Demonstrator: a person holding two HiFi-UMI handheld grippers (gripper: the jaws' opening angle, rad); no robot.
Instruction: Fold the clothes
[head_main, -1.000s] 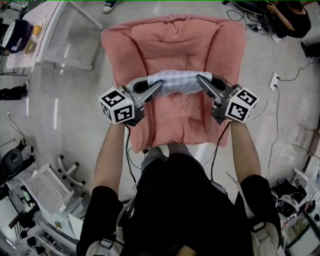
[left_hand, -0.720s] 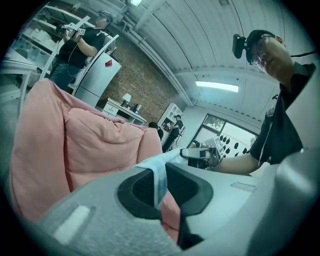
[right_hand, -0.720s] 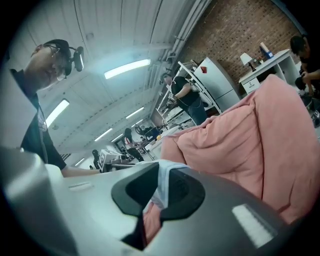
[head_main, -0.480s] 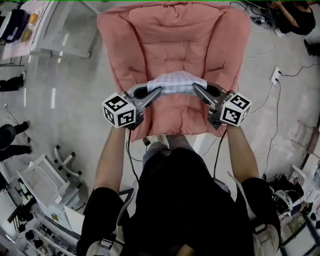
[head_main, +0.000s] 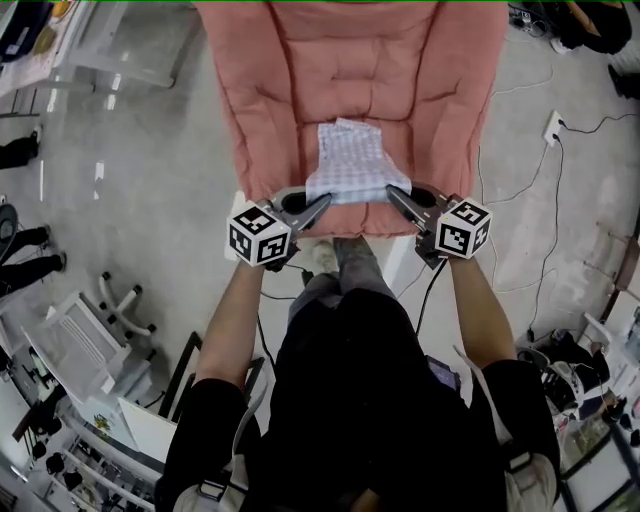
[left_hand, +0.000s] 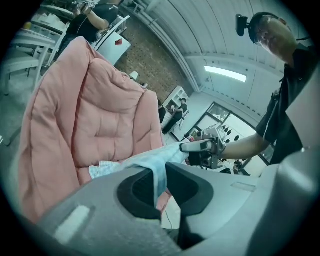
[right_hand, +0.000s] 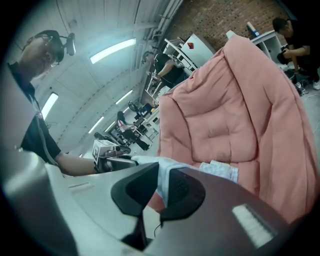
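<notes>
Dragged down onto the pink cushion (head_main: 290, 90), with left gripper (head_main: 320, 203) and right gripper (head_main: 393, 194) clamped on the checked cloth's (head_main: 350, 160) near edge; folding seemingly still ahead.

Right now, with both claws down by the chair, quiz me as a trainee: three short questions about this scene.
1. True or false: the left claw is open and empty.
2. What pinches the near edge of the checked cloth? A both claws; B one claw alone; C nothing.
3. Fill in: the cloth's far end lies on the seat of the pink padded ____.

Key
1. False: it is shut on the cloth.
2. A: the right claw grips that edge too.
3. chair
</notes>
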